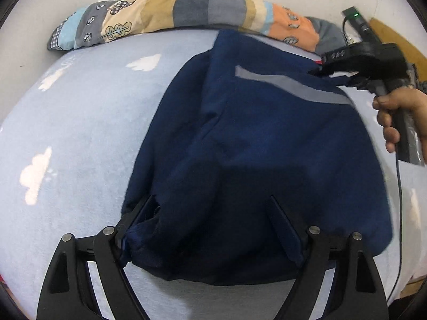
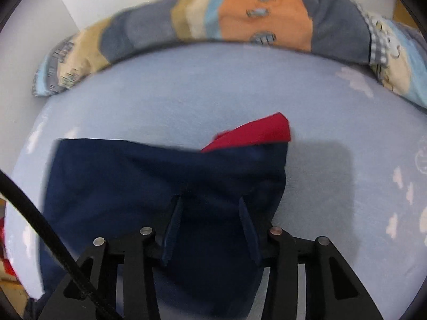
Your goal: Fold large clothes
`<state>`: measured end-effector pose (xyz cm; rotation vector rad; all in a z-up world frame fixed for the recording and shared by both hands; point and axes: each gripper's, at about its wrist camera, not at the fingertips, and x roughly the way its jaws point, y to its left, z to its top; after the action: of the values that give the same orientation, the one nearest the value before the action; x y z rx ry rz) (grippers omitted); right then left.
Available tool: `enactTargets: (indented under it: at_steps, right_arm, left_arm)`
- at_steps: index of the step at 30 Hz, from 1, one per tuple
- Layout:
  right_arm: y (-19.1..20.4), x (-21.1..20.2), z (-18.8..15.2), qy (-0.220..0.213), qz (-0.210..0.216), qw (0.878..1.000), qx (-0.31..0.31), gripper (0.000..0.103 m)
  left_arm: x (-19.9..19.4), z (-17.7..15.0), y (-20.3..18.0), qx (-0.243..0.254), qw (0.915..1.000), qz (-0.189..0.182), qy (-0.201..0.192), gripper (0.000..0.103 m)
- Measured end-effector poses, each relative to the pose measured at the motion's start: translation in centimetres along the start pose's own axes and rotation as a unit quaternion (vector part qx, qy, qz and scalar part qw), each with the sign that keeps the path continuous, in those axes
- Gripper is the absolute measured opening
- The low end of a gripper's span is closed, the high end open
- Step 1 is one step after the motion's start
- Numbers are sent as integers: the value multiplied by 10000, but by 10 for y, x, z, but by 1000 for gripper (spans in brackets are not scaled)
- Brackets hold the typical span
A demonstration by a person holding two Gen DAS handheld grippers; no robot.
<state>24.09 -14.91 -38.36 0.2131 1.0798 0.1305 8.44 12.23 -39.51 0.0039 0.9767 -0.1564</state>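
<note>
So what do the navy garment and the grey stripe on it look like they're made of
Navy garment: soft matte knit, probably cotton or fleece, since it drapes in rounded folds without shine. Grey stripe: smoother, flatter band, possibly reflective tape; the blur leaves that open.

You had a navy garment (image 1: 267, 144) with a grey stripe (image 1: 291, 86) and a red inner patch (image 2: 256, 133), lying on a pale blue sheet (image 1: 88, 122) printed with white clouds, beside a patchwork bolster (image 1: 170, 16) in orange, grey, tan and blue.
</note>
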Motion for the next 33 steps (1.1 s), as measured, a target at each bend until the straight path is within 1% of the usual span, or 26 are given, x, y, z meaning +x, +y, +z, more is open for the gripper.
enactTargets:
  at_steps: [2, 3, 5, 6, 8, 9, 11, 12, 14, 16, 18, 19, 20, 22, 23, 25, 26, 27, 28, 29, 30, 31, 33]
  right_arm:
    - [20, -31, -12, -309, 266, 9989, -249, 54]
    - [30, -51, -24, -402, 349, 9975, -468, 60]
    - [48, -82, -58, -440, 648, 9935, -823, 61]
    - [54, -91, -73, -392, 748, 9917, -965, 61]
    - [66, -106, -112, -315, 726, 9885, -1288, 61]
    - [71, -112, -136, -240, 798, 9859, -1449, 61]
    - [75, -112, -165, -151, 745, 9843, -1594, 58]
    - [77, -110, -184, -84, 687, 9831, -1696, 52]
    - [77, -101, -204, 41, 550, 9818, -1816, 51]
    - [74, -89, -216, 109, 388, 9817, -1862, 51]
    - [66, -67, -223, 307, 359, 9822, -1817, 52]
    - [65, -62, -226, 294, 351, 9816, -1856, 52]
    - [66, -61, -227, 245, 316, 9810, -1899, 52]
    - [67, -62, -223, 332, 274, 9815, -1867, 53]
    - [65, -63, -221, 352, 309, 9816, -1849, 53]
    - [59, -73, -214, 299, 533, 9835, -1703, 53]
    - [56, -81, -207, 193, 686, 9841, -1630, 53]
    - [53, -94, -198, -1, 777, 9848, -1554, 53]
    - [50, -107, -184, -251, 794, 9853, -1490, 56]
    - [48, -114, -173, -393, 781, 9856, -1450, 58]
    - [45, -119, -159, -498, 736, 9860, -1413, 66]
    - [42, -119, -146, -555, 663, 9869, -1363, 69]
    - [38, -113, -124, -627, 589, 9886, -1236, 69]
  left_arm:
    - [-10, 1, -2, 5, 9999, -30, -162, 85]
    - [-15, 3, -3, 22, 9997, -81, -250, 85]
    - [-20, 7, -3, 39, 9993, -160, -346, 85]
    - [-21, 7, -5, 48, 9992, -156, -357, 85]
    - [-20, 6, -5, 44, 9993, -108, -345, 85]
    - [-17, 5, -5, 65, 9995, -68, -307, 85]
    - [-14, 1, -7, 161, 9995, 23, -255, 85]
    - [-12, -1, -9, 208, 9995, 63, -247, 85]
    - [-9, -6, -8, 268, 9993, 138, -208, 85]
    - [-2, -10, -8, 310, 9992, 218, -139, 86]
    - [3, -13, -5, 240, 9995, 185, -84, 89]
    - [4, -15, -4, 210, 9996, 169, -72, 89]
    - [3, -15, -3, 194, 9996, 159, -92, 89]
    - [-1, -16, -4, 259, 9993, 175, -182, 89]
    - [-3, -16, -5, 284, 9992, 178, -212, 89]
    - [-9, -14, -7, 316, 9988, 155, -330, 89]
    - [-13, -12, -8, 300, 9986, 135, -424, 89]
    - [-17, -9, -9, 271, 9981, 93, -540, 89]
    - [-20, -5, -10, 227, 9976, 69, -649, 89]
    - [-22, -1, -12, 150, 9969, 61, -772, 89]
    - [-23, 2, -12, 69, 9963, 57, -856, 89]
    - [-23, 5, -13, 4, 9959, 65, -906, 89]
    - [-19, 9, -13, -100, 9959, 131, -885, 91]
